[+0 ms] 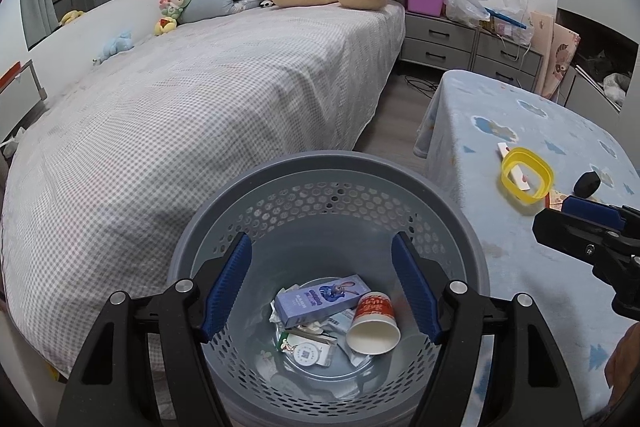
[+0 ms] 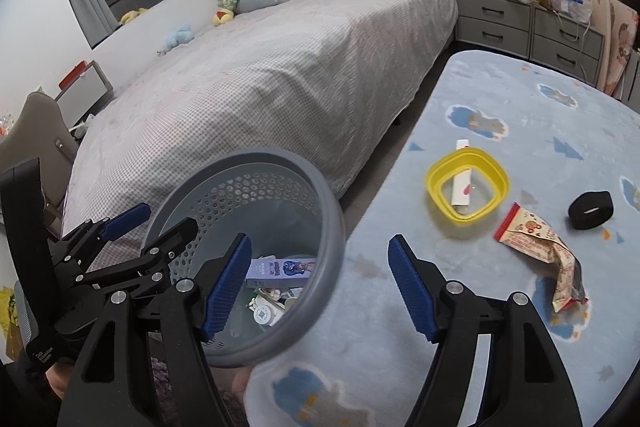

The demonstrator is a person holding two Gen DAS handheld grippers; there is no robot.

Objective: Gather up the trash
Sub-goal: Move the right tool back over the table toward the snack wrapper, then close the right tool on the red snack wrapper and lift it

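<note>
Left tongs [image 1: 322, 283] spread wide above the grey bin [image 1: 328, 167], gripping nothing. Inside the bin: paper cup [image 1: 374, 325], purple carton [image 1: 320, 297], scraps. Right tongs [image 2: 320, 285] parted too and empty, straddling the bin's rim beside the counter [image 2: 500, 99]. On the counter beyond the bin: crumpled wrapper [image 2: 538, 247], yellow ring [image 2: 466, 191], black band [image 2: 591, 209].
</note>
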